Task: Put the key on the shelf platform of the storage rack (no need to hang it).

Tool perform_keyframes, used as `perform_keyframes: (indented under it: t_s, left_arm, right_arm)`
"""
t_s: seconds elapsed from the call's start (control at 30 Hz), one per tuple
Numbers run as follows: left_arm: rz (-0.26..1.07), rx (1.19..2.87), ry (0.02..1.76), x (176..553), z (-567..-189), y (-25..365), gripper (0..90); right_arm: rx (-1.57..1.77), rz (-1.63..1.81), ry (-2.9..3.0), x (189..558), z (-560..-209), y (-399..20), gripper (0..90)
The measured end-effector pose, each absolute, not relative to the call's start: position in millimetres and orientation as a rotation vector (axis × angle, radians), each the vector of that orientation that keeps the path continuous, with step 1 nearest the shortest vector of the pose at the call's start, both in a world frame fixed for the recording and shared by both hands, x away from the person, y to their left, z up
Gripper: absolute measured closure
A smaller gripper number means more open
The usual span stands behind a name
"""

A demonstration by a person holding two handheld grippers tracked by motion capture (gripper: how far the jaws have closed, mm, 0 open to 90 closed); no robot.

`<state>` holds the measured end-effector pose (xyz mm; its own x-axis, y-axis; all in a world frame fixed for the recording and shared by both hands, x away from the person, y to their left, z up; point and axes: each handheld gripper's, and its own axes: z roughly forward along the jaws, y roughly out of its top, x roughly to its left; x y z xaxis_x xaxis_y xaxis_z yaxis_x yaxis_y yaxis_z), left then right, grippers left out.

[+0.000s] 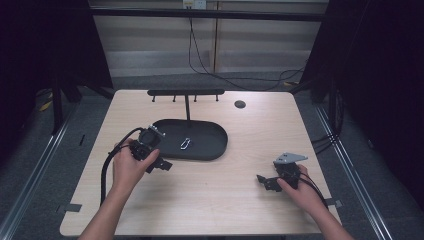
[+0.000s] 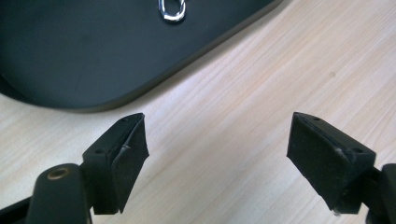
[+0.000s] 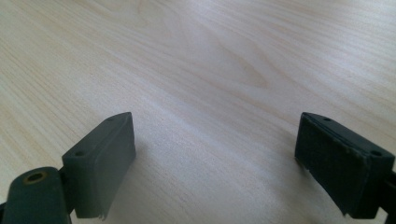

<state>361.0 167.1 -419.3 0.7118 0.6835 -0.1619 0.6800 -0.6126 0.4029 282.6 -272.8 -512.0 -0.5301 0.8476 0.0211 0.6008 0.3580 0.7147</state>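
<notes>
The small silver carabiner clip (image 1: pixel 185 144) lies flat inside the black oval tray (image 1: pixel 210 150), a little right of the tray's middle, and nothing touches it. In your left gripper view the same clip (image 2: pixel 171 10) sits at the very top edge, cut off by the frame, on the dark floor of the tray (image 2: pixel 70 56).

Your left gripper (image 1: pixel 162 165) is the nearer one to it. It hovers just off the tray's near-left rim, over bare wood, with its jaws spread wide and nothing between them. In the left gripper view the gripper (image 2: pixel 217 140) shows its two black pads (image 2: pixel 126 154) far apart, with plain table surface in the gap and the tray's curved edge just ahead of them. Your left hand (image 1: pixel 127 167) wraps the body of the tool, and its cable loops back along your forearm.

A thin post rises from the far side of the tray to a black hook rack (image 1: pixel 185 92), with short pegs hanging under the bar.

Your right gripper (image 1: pixel 265 181) rests well apart from the tray, toward the near-right part of the wooden table (image 1: pixel 225 210), pointing left. Its jaws are also wide open and hold nothing; the right gripper view shows the gripper (image 3: pixel 215 144) over bare wood grain. Your right hand (image 1: pixel 300 192) grips it from behind, under the grey three-cornered plate.

A small dark round cap (image 1: pixel 240 104) sits in the tabletop near the far edge, right of the rack.
</notes>
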Motion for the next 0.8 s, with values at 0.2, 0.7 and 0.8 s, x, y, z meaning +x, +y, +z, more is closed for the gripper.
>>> perform_keyframes:
  t_s: [0.2,0.7,0.8]
  left_arm:
    - [0.005,2.486,1.058,356,-424,175,19.8]
    - [-0.017,2.474,1.074,341,-436,192,20.3]
    - [-0.022,2.471,1.08,338,-438,196,20.3]
  right_arm:
    - [1.272,0.973,2.274,283,-512,-273,11.9]
    - [1.272,0.973,2.275,283,-512,-273,11.9]
    - [1.273,0.972,2.273,283,-512,-273,11.9]
